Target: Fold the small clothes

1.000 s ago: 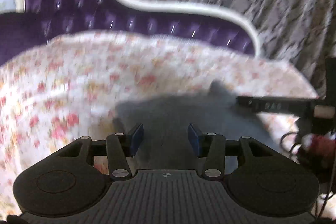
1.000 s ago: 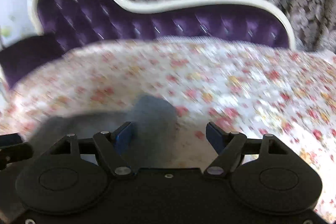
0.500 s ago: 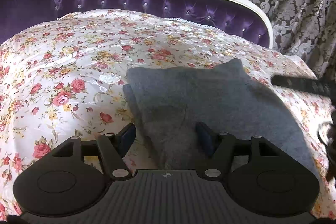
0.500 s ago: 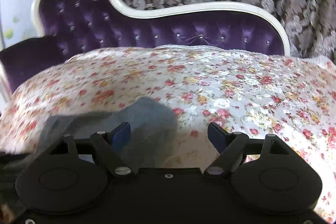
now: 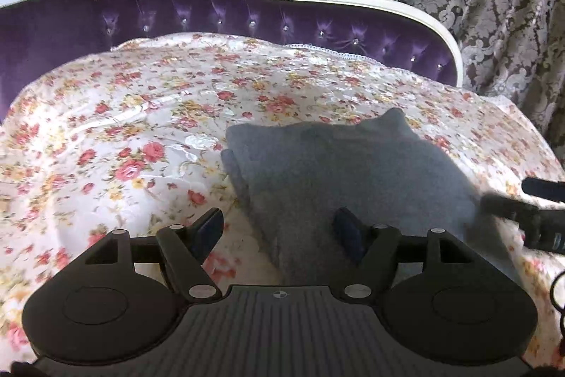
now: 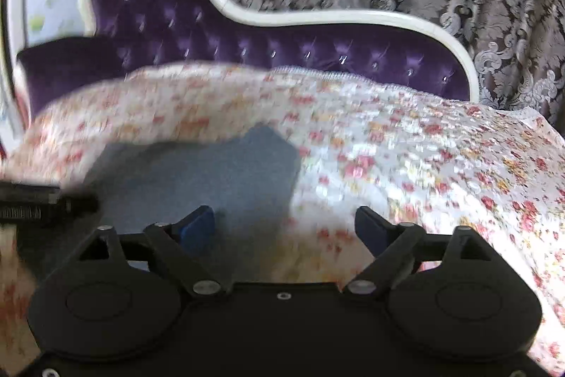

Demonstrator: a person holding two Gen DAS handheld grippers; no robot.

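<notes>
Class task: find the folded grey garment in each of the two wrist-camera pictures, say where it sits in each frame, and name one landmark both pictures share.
Left wrist view: the grey garment lies right of centre on the floral cover, running down behind the left gripper.
Right wrist view: the grey garment lies left of centre, blurred, above the right gripper.
Shared landmark: the purple tufted sofa back.

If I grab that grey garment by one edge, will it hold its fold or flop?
Probably flop: the grey garment looks soft and knitted, its layers lying loosely on the floral cover. That cover looks glossy, so a push may slide it.
</notes>
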